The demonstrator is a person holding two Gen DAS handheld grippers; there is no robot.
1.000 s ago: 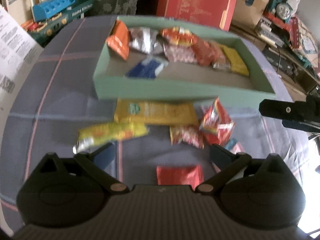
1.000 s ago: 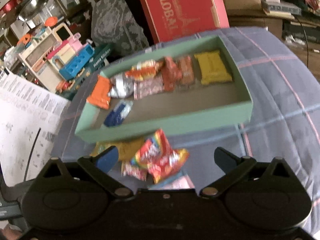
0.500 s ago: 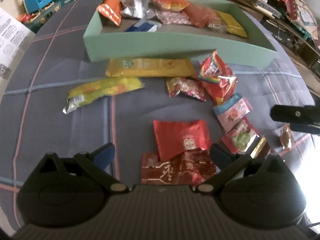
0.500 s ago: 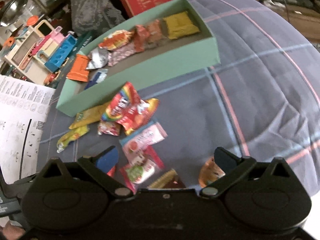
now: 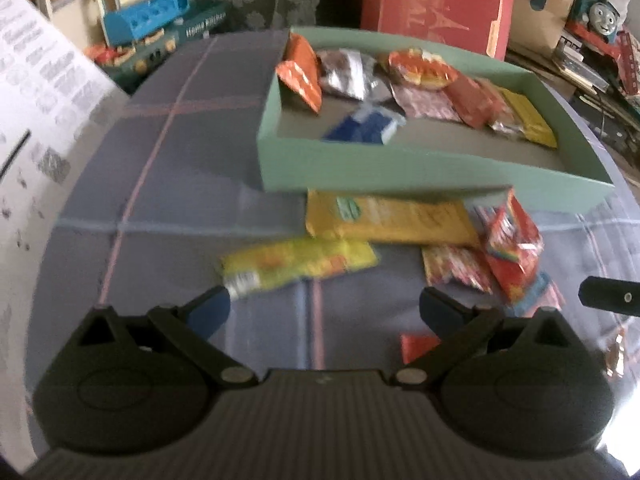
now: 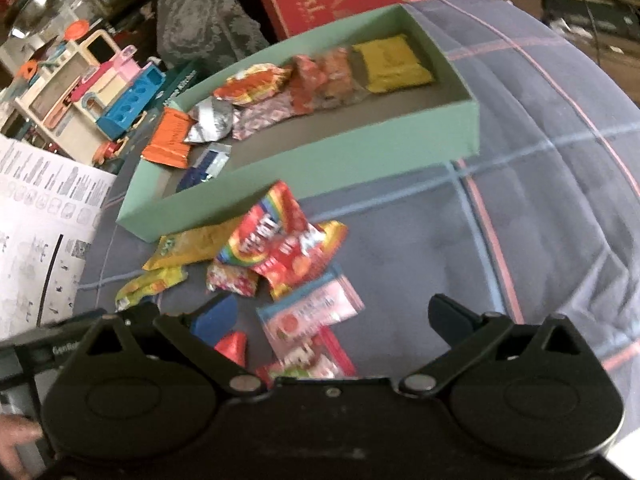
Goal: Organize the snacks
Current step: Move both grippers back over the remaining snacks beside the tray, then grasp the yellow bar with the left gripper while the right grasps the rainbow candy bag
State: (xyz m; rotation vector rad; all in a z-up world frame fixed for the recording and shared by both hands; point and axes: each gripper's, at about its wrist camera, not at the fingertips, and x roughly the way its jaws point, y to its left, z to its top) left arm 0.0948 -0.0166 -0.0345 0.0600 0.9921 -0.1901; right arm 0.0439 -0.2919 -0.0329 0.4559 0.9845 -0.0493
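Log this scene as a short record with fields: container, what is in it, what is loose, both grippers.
container: green box on the checked cloth
in box: orange packet, silver packet, blue packet, yellow packet, several red ones
loose on cloth: long yellow bag, lime packet, rainbow red bag, pink packet, others
left hand-held gripper: open, empty, above the cloth
right hand-held gripper: open, empty, above the loose pile
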